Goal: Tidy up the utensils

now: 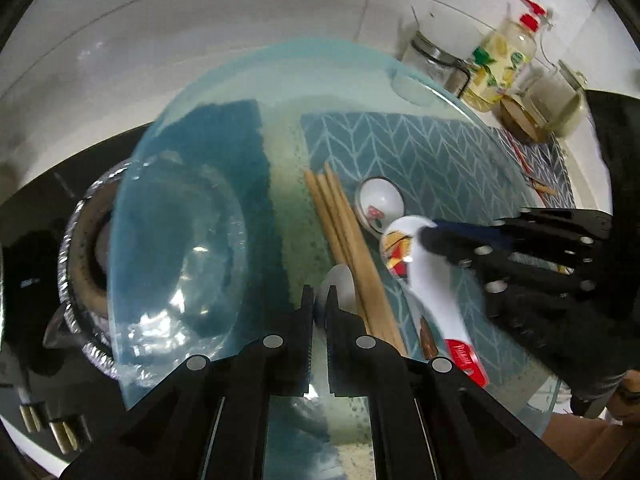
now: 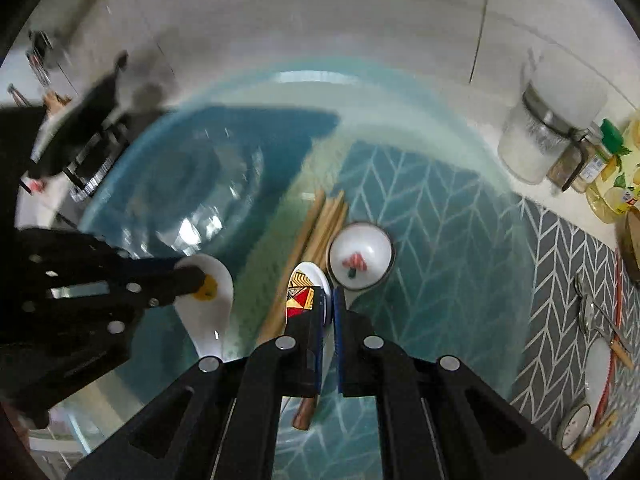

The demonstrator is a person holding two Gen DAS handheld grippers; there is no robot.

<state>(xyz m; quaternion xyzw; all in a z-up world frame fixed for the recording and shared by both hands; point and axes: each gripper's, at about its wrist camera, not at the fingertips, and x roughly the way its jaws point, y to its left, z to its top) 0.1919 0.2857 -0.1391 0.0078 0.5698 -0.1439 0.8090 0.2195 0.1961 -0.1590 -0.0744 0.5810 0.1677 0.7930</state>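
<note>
The left gripper (image 1: pixel 319 300) has its fingers nearly closed on the rim of a white spoon (image 2: pixel 208 300) with a yellow mark, at 9 o'clock in the right wrist view. The right gripper (image 2: pixel 328 312) is pinched narrowly on a patterned spoon (image 2: pixel 306 290) at centre. Both lie in a blue-tinted glass tray (image 2: pixel 400 92) with wooden chopsticks (image 2: pixel 316 232) at 12 o'clock of the patterned spoon and a third spoon (image 2: pixel 360 260) at 1 o'clock. Jars (image 2: pixel 548 132) stand at 2 o'clock.
</note>
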